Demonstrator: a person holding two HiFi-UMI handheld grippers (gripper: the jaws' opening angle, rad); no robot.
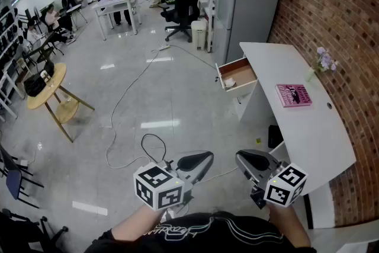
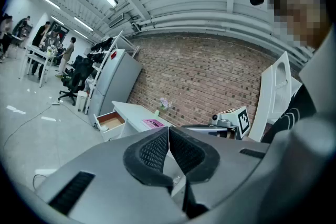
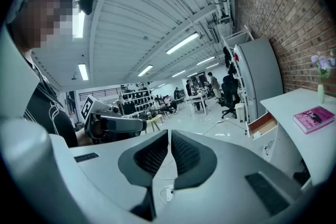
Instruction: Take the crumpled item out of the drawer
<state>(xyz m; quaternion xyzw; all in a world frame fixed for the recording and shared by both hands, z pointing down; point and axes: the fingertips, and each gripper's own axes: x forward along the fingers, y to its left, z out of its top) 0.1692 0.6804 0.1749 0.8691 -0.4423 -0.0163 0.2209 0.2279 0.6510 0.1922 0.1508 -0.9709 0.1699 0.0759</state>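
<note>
Closest are two grey hand-held grippers with black-and-white marker cubes: the left gripper [image 1: 208, 154] and the right gripper [image 1: 239, 155]. Each one has its jaws pressed together and holds nothing.

Far ahead, well apart from them, the open wooden drawer [image 1: 240, 71] sticks out of the left side of the long white desk [image 1: 302, 127], at its far end. A small white lump [image 1: 230, 83], likely the crumpled item, sits in the drawer's near corner.

The job looks hardly begun. To do it well, walk up to the drawer first. Open one gripper wide and come down from above. Pinch the lump softly in its middle so it does not slip. Then lift it straight up, clear of the drawer walls.

Only the head view looks down into the drawer and shows the lump. The two gripper views see the drawer small and from low down, so what is inside is hard to tell. They do show best that the jaws touch.
</note>
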